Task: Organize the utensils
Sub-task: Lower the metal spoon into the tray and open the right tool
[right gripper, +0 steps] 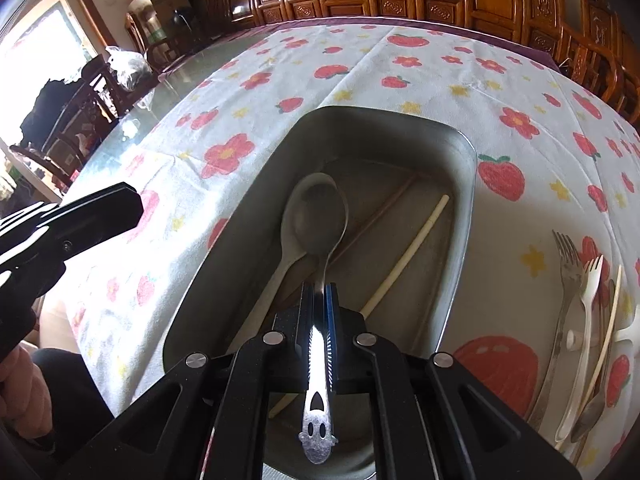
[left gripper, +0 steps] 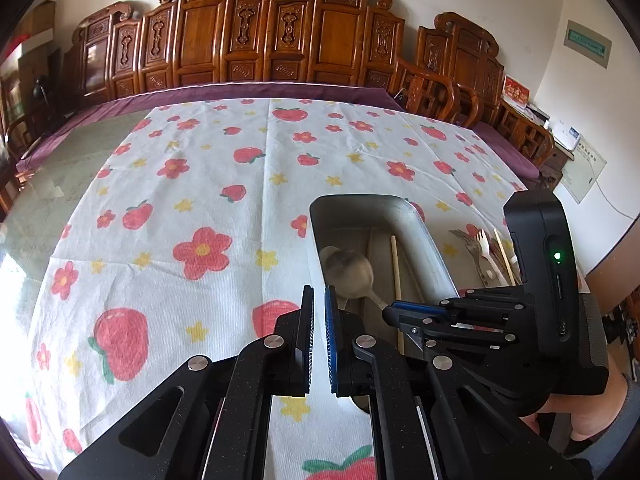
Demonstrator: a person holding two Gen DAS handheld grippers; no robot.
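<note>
A metal tray (right gripper: 464, 216) sits on the flowered tablecloth; it also shows in the left wrist view (left gripper: 432, 240). My right gripper (right gripper: 319, 292) is shut on the handle of a metal spoon (right gripper: 320, 216), its bowl over the tray. In the left wrist view the right gripper (left gripper: 396, 308) is above the tray with the spoon (left gripper: 352, 272). A white spoon (right gripper: 280, 264) and a chopstick (right gripper: 408, 256) lie in the tray. My left gripper (left gripper: 319, 292) hangs empty left of the tray, jaws slightly apart.
Right of the tray lie a metal fork (right gripper: 566, 280), a white plastic fork (right gripper: 590, 296) and a chopstick (right gripper: 610, 328); these also show in the left wrist view (left gripper: 486, 252). Carved wooden chairs (left gripper: 280, 32) line the far table edge.
</note>
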